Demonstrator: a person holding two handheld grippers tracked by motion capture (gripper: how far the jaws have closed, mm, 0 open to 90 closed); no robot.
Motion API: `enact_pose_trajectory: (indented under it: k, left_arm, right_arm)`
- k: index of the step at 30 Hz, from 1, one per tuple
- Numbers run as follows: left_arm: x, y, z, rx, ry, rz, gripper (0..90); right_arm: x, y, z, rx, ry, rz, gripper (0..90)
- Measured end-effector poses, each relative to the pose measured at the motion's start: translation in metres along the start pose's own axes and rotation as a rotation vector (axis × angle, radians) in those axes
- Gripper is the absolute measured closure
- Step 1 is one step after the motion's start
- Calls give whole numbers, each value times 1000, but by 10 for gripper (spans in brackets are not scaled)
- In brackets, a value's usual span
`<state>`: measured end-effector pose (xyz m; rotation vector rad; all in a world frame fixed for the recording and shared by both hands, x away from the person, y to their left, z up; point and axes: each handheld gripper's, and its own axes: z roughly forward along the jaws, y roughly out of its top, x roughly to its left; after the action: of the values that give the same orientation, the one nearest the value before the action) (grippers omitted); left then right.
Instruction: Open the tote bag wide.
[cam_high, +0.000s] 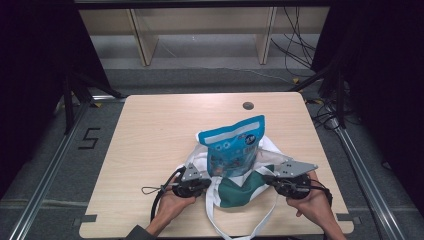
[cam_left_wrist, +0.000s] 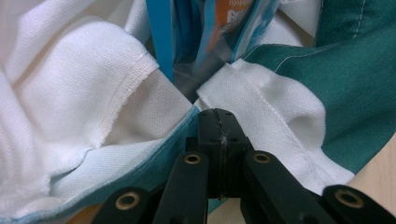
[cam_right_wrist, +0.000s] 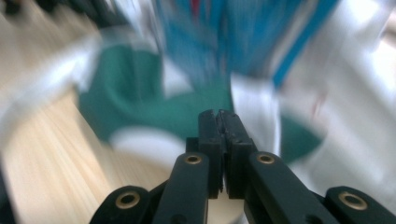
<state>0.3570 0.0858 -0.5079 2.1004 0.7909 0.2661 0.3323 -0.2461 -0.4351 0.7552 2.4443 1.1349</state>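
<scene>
Canvas, white and green, forms the bag (cam_high: 240, 187) lying at lower centre of the high view on the worktop (cam_high: 150, 135); a blue pouch (cam_high: 234, 145) stands in its mouth, upper half still clear of the cloth. The step in hand appears to be drawing the bag's rim up around the pouch. To do it well, both sides should rise together and evenly, so the pouch stays upright and slides down rather than tipping toward the far edge; each grip belongs on the hemmed rim, not on the loose straps (cam_high: 215, 220) trailing toward the bottom of the frame.

Left tongs (cam_left_wrist: 219, 114): clenched, jaws meeting with no gap. In the left gripper view their tips sit at the seam where a white hem (cam_left_wrist: 252, 93) meets the green panel, at centre of the frame, with the pouch's foot just beyond. Cloth seems pinched at the very tip, though the fold itself is hidden between the jaws, so a firm hold cannot be confirmed.

Right tongs (cam_right_wrist: 219, 116): likewise clenched, jaws pressed together. The right gripper view is blurred; green and white cloth lies directly behind the tips, and whether any is caught cannot be told. In the high view these tongs (cam_high: 267, 178) sit against the bag's right edge.
</scene>
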Motion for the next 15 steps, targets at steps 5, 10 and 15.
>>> enact_pose_trajectory:
  k: [5, 10, 15]
  left_arm:
    - [-2, 2, -1, 10, 6, 31, 892]
    - [-1, 1, -1, 2, 3, 22, 892]
    - [-1, 1, -1, 7, -5, 27, 893]
  right_arm:
    - [-12, 14, 17, 15, -75, -12, 899]
    - [-21, -11, 44, 138, -52, 28, 900]
    - [-19, -26, 68, 198, -62, 32, 900]
